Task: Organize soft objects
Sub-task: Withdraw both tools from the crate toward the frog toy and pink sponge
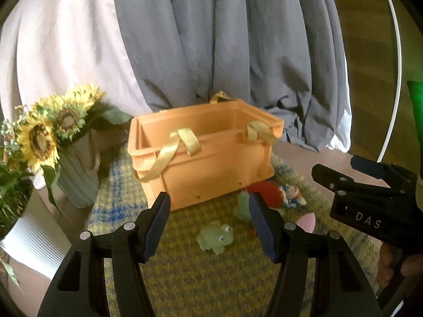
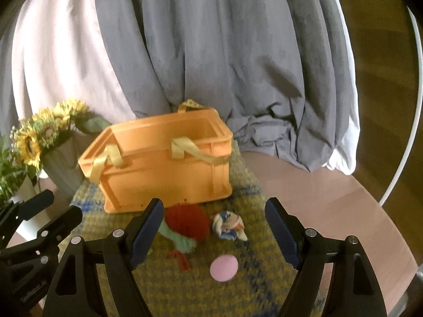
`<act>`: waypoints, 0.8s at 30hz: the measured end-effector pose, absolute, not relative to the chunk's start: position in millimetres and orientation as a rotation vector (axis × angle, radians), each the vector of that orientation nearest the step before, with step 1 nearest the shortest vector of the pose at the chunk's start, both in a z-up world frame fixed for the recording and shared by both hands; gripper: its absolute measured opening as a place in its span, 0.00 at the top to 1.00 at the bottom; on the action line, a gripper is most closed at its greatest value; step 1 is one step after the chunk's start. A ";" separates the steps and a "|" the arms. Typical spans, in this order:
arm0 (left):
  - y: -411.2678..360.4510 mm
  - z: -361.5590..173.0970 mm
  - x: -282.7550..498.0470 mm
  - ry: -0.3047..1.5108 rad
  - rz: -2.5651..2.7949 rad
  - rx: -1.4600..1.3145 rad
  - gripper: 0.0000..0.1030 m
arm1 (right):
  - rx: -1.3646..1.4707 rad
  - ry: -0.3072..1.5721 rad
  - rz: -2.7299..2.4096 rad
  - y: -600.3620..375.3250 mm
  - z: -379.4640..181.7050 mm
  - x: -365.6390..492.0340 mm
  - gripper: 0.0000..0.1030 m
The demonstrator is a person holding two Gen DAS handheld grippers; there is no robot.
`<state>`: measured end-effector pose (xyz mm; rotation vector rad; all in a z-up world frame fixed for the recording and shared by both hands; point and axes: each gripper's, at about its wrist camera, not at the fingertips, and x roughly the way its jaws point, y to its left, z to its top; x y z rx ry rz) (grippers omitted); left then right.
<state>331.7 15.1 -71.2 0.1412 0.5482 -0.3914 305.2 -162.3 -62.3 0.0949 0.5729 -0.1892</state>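
Note:
An orange crate [image 1: 201,163] with yellow ribbon handles stands open on a yellow-blue woven mat [image 1: 185,277]; it also shows in the right wrist view [image 2: 164,174]. In front of it lie a green frog toy [image 1: 216,236], a red knitted toy with green trim [image 2: 186,224], a small white-blue doll [image 2: 228,225] and a pink ball [image 2: 224,267]. My left gripper [image 1: 208,224] is open and empty above the frog. My right gripper [image 2: 214,235] is open and empty above the red toy and the pink ball; it also shows in the left wrist view [image 1: 343,177].
A grey vase of sunflowers [image 1: 60,142] and a potted plant [image 1: 10,200] stand left of the crate. Grey and white curtains [image 1: 211,39] hang behind it. A white hoop [image 2: 412,105] curves at the right over the wooden floor.

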 end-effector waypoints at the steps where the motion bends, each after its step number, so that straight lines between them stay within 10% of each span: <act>1: 14.4 -74.7 333.1 0.558 -0.394 0.145 0.41 | 0.096 0.583 -0.190 -162.7 -65.4 305.8 0.23; 24: -0.8 -144.4 356.6 0.703 -0.439 0.240 0.41 | 0.114 0.798 -0.247 -168.5 -139.7 317.5 0.23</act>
